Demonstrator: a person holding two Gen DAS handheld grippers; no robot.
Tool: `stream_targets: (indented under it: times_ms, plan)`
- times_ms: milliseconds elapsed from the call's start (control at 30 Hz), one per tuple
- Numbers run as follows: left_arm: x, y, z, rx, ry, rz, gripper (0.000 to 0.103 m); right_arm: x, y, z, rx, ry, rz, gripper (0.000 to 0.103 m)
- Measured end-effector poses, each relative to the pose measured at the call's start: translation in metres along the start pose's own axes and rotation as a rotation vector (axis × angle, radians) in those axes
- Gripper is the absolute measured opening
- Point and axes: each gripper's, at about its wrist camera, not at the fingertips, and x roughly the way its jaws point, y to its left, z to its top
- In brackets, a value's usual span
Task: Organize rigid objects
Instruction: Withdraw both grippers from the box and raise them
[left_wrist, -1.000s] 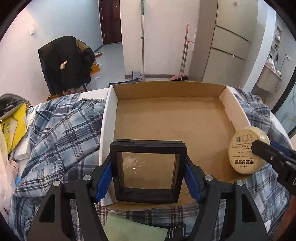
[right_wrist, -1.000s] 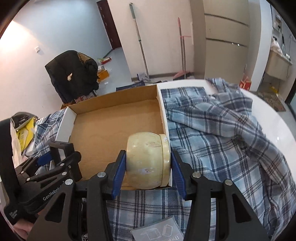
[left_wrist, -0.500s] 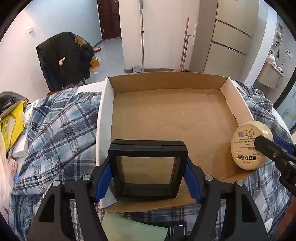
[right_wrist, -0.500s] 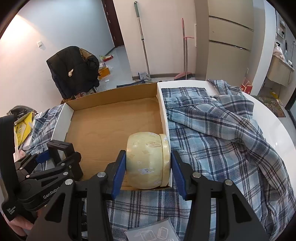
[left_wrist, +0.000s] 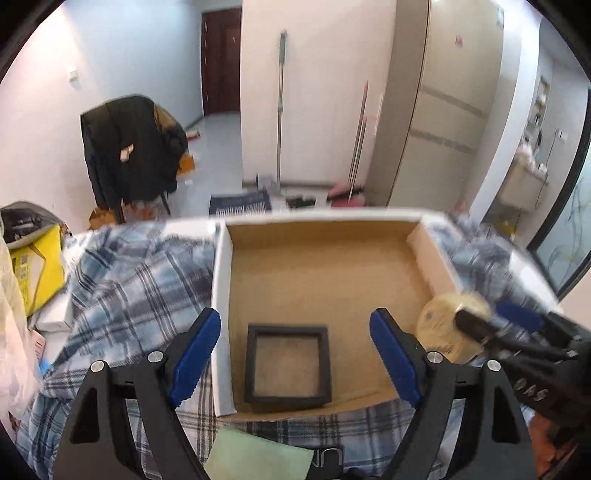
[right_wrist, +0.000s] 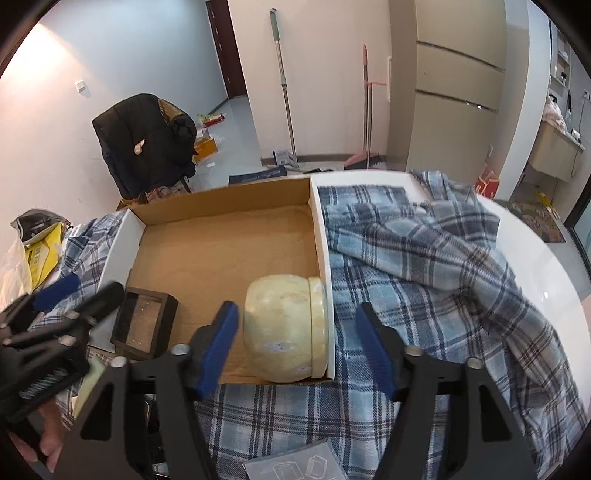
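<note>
Left wrist view: the left claw (left_wrist: 295, 354) is seen spread wide with nothing between its blue pads, and the black square frame (left_wrist: 288, 367) lies flat on the floor of the cardboard box (left_wrist: 317, 266), near the front left corner, clear of both pads. In the right wrist view the right claw (right_wrist: 299, 339) is likewise wide open; the cream jar (right_wrist: 286, 328) lies on its side in the front right corner, its lid end against the box's white right wall, a gap showing on either side between jar and pads. Both items are judged placed, so the step in hand is a clean withdrawal. The claws are best drawn straight back and slightly up, kept fully apart, so that neither pad clips the frame's rim or nudges the jar, which could be set rolling along the box floor. The plaid cloth (right_wrist: 424, 266) around the box should be cleared too, lest it be snagged and the box dragged.
</note>
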Motion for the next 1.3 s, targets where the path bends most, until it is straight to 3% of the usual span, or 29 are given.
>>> stream_targets:
  times_ms: [133, 267, 333, 400, 467, 567, 700, 867, 1033, 1167, 1300]
  plan:
    - [-0.035, 0.005, 0.009, -0.05, -0.111, -0.013, 0.085, -0.025, 0.004, 0.006, -0.035, -0.064, -0.011, 0.076]
    - [-0.078, 0.005, 0.015, -0.038, -0.214, -0.03, 0.085, -0.072, 0.001, 0.01, -0.04, -0.168, -0.009, 0.077]
    - [-0.102, 0.003, 0.015, -0.011, -0.268, -0.025, 0.085, -0.097, 0.001, 0.008, -0.041, -0.222, -0.024, 0.086]
    - [-0.124, 0.0, 0.011, 0.017, -0.316, -0.024, 0.086, -0.123, 0.002, 0.004, -0.04, -0.27, -0.026, 0.089]
    - [-0.151, -0.002, 0.004, 0.041, -0.38, -0.034, 0.089, -0.144, 0.004, -0.002, -0.043, -0.303, -0.015, 0.089]
    - [-0.189, -0.004, -0.013, 0.057, -0.49, -0.056, 0.103, -0.17, 0.011, -0.013, -0.056, -0.358, 0.005, 0.09]
    - [-0.23, -0.008, -0.033, 0.088, -0.602, -0.039, 0.103, -0.201, 0.02, -0.032, -0.067, -0.448, 0.015, 0.099]
    - [-0.271, -0.003, -0.062, 0.079, -0.771, -0.051, 0.103, -0.221, 0.02, -0.054, -0.045, -0.548, 0.041, 0.102]
    - [-0.278, 0.001, -0.08, 0.105, -0.79, -0.025, 0.103, -0.213, 0.014, -0.069, -0.037, -0.562, 0.051, 0.102]
    - [-0.258, 0.016, -0.086, 0.066, -0.706, -0.078, 0.103, -0.194, 0.007, -0.075, -0.041, -0.5, 0.06, 0.102]
    - [-0.228, 0.022, -0.092, 0.063, -0.602, -0.049, 0.103, -0.171, -0.003, -0.08, -0.024, -0.45, 0.088, 0.102]
